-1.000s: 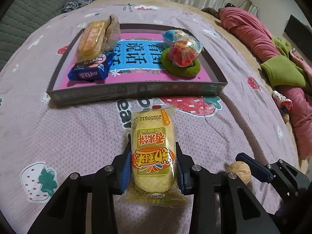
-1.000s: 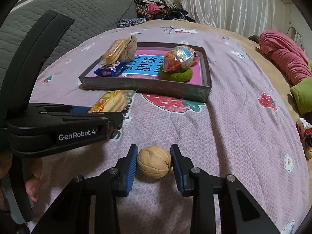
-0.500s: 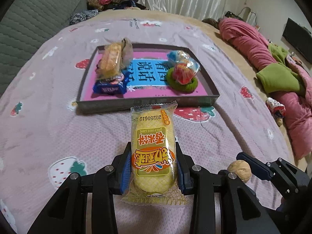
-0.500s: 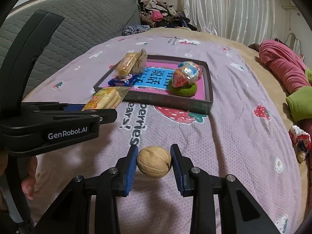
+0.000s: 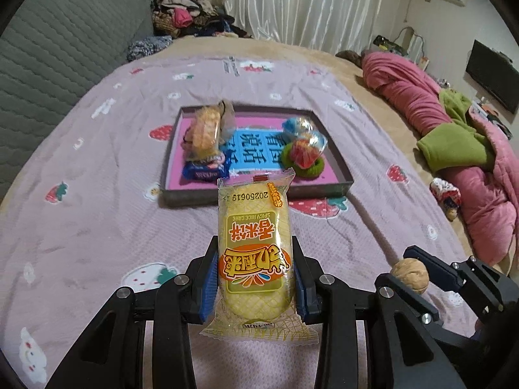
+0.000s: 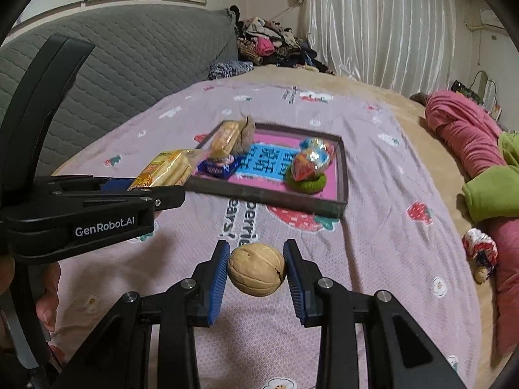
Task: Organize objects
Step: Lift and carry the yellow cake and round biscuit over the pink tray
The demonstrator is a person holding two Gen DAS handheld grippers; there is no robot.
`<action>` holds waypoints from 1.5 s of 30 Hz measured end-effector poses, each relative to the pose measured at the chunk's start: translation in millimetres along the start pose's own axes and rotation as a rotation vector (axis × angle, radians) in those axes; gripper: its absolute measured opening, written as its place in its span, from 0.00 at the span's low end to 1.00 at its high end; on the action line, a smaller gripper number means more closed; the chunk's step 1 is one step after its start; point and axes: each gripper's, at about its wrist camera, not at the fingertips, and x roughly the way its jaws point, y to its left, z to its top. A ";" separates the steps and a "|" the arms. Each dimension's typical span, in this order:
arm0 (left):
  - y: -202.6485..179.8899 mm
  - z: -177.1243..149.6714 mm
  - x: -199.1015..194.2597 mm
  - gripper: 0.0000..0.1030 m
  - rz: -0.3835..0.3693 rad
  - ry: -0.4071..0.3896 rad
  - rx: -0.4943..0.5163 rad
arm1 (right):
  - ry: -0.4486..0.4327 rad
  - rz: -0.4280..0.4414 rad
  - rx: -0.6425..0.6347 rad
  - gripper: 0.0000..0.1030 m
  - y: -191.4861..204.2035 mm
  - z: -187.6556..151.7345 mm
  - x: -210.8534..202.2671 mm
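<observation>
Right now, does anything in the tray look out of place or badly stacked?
Yes. In the tray, a shiny wrapped snack sits tilted on a green ring, and a yellow packet leans on the blue packet. Nothing looks spilled.

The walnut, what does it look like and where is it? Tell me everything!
The walnut is round, pale tan and wrinkly, with a seam across its shell and a small dark crack on one side. It looks whole and hard. The right gripper pinches it between two blue ribbed pads, one on each side, holding it up above the purple strawberry bedspread. Nothing else touches it.
</observation>
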 end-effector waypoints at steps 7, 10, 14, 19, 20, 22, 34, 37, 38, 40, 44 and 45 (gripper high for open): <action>4.1 10.4 -39.7 0.38 0.009 -0.055 0.006 | -0.055 -0.009 -0.005 0.34 4.8 19.1 -33.4; 5.7 14.3 -55.8 0.38 0.019 -0.078 0.013 | -0.077 -0.017 -0.010 0.34 6.2 26.5 -47.4; 8.3 19.5 -71.4 0.38 0.029 -0.097 0.024 | -0.104 -0.026 -0.017 0.34 7.6 39.5 -62.0; 12.1 26.0 -88.8 0.38 0.037 -0.125 0.029 | -0.128 -0.038 -0.041 0.34 13.1 55.3 -76.0; 13.7 28.0 -92.9 0.38 0.039 -0.132 0.029 | -0.131 -0.038 -0.044 0.34 12.9 57.6 -76.7; 14.6 31.8 -98.7 0.38 0.042 -0.142 0.028 | -0.142 -0.041 -0.048 0.34 13.6 64.2 -80.4; 22.4 60.9 -115.1 0.38 0.069 -0.186 0.043 | -0.198 -0.046 -0.064 0.34 16.4 107.9 -87.9; 22.6 69.4 -114.0 0.38 0.070 -0.198 0.049 | -0.210 -0.048 -0.070 0.34 17.0 119.7 -86.7; 22.4 73.1 -113.0 0.38 0.073 -0.198 0.055 | -0.210 -0.049 -0.069 0.34 17.1 123.2 -85.7; 21.4 78.6 -111.2 0.38 0.072 -0.204 0.058 | -0.218 -0.048 -0.068 0.34 16.5 129.5 -83.8; 20.2 91.6 -104.6 0.38 0.072 -0.212 0.066 | -0.230 -0.048 -0.065 0.34 13.2 139.7 -78.8; 20.0 94.1 -102.6 0.38 0.072 -0.212 0.065 | -0.232 -0.050 -0.066 0.34 13.0 142.3 -77.8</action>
